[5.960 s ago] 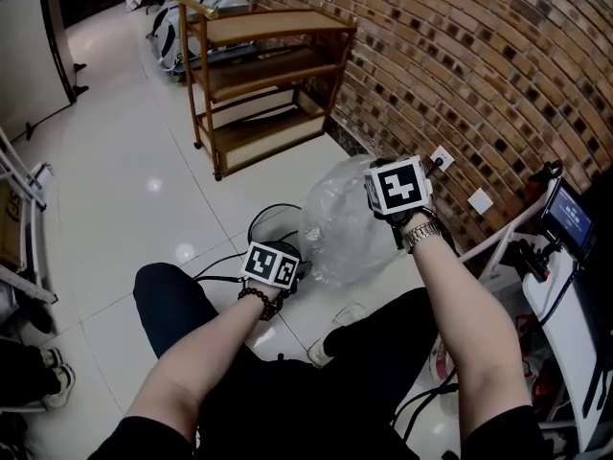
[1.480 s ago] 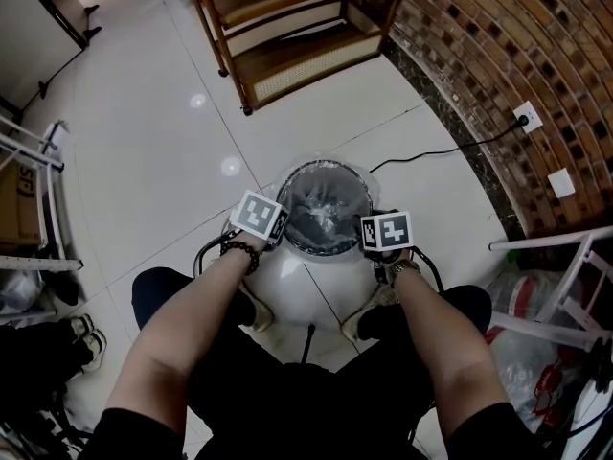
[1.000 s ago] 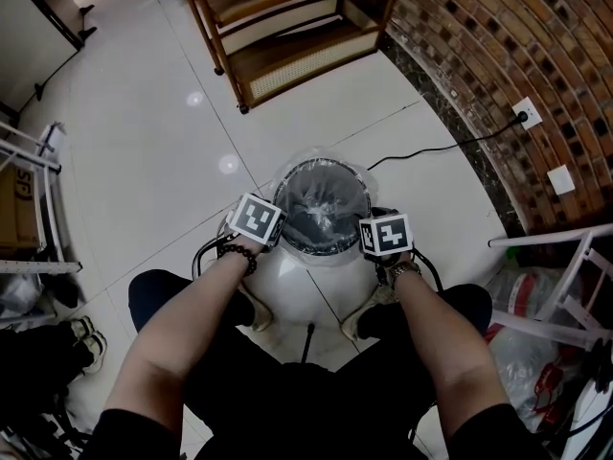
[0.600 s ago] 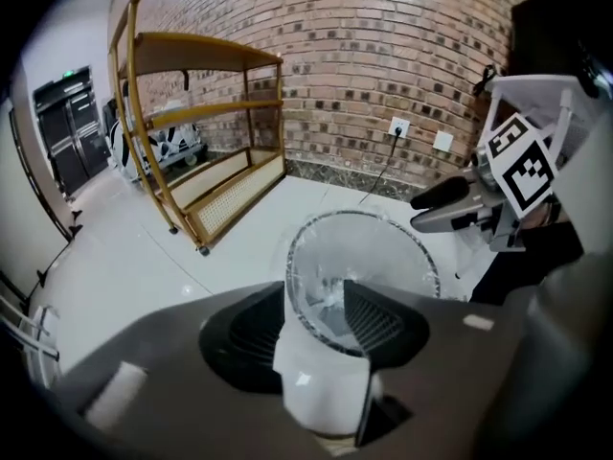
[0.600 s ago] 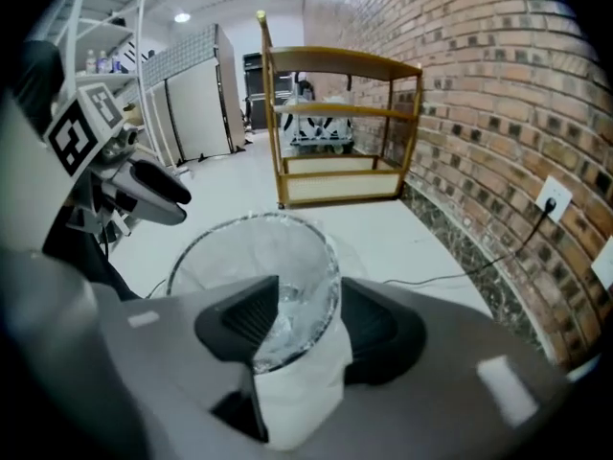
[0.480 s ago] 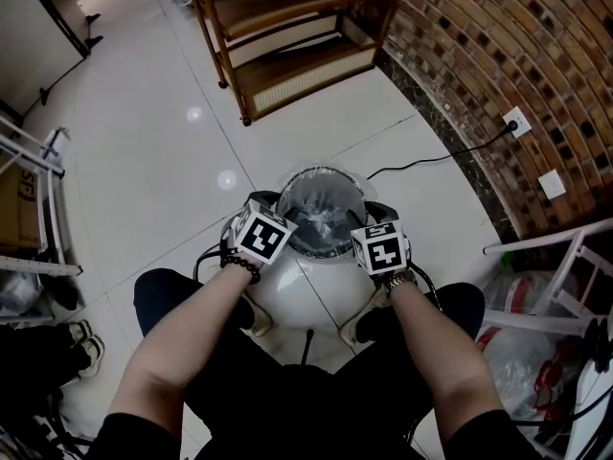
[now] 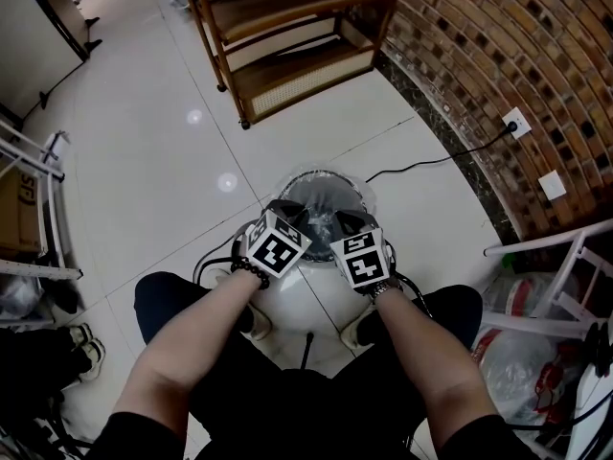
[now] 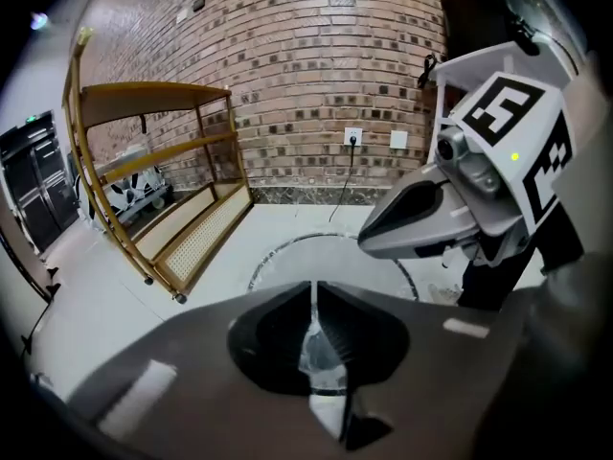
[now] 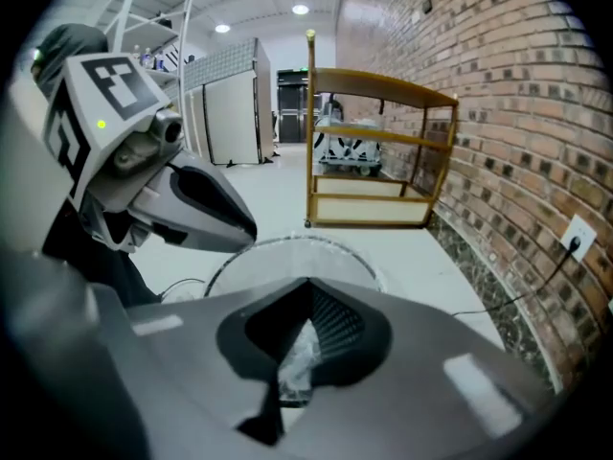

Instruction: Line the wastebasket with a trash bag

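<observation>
Head view shows both grippers close together over the near edge of a round wastebasket [image 7: 302,300]. It has a smooth white body and a dark ring at its mouth, and it stands on the floor just below and ahead of the jaw tips. A clear, crinkled trash bag [image 7: 324,195] hangs inside it, its thin film spilling over the rim on the far side.

The left gripper [image 7: 285,211] points down and forward. Its dark, ribbed jaws are closing, and in the left gripper view they meet at the tips, with a bunched, glossy fold of the bag pinched between the pads. The right gripper [image 7: 349,222], just beside it, has its jaws fully together on another wad of the same film, which shows crumpled between its ridged pads in the right gripper view. Each gripper carries a white cube with black square markers behind its jaws, and each one's grey, tapered shell shows at the edge of the other's view.

Ahead of the grippers, beyond the basket, stands a wooden shelf cart [image 7: 287,46] with slim rails and a woven cane panel low down. To the right of the right gripper a rough brick wall [image 7: 498,56] curves away. A black cable [image 7: 421,166] runs from near the basket across the glossy white tile floor [image 7: 144,132] to a wall socket [image 7: 515,121].
</observation>
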Available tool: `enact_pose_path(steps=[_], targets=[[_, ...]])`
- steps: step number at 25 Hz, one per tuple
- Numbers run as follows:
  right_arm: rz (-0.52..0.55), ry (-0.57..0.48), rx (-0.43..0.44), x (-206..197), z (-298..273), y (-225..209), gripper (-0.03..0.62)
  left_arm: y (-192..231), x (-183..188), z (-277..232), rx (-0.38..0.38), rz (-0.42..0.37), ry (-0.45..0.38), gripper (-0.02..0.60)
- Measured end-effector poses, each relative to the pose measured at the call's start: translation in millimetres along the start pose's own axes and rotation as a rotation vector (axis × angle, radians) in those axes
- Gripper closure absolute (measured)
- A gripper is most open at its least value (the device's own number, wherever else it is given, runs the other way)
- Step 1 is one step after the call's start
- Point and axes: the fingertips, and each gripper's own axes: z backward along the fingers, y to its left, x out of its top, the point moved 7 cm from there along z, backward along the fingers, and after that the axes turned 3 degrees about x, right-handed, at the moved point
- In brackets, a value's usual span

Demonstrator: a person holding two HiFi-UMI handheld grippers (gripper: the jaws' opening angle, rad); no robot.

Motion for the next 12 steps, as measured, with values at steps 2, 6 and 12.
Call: enact_pose_path(steps=[2, 6, 12], targets=[[0.006, 0.007, 0.008, 0, -2, 6, 0.591, -4, 0, -1, -0.008, -0.015, 0.001, 0.580], [0.039, 0.027, 0.016, 1, -5, 17, 0.591, -10, -1, -1, -0.018, -0.043, 0.005, 0.580], [0.028, 0.031, 0.016, 4, -8, 22, 0.591, -18, -4, -1, -0.021, -0.093, 0.019, 0.580]])
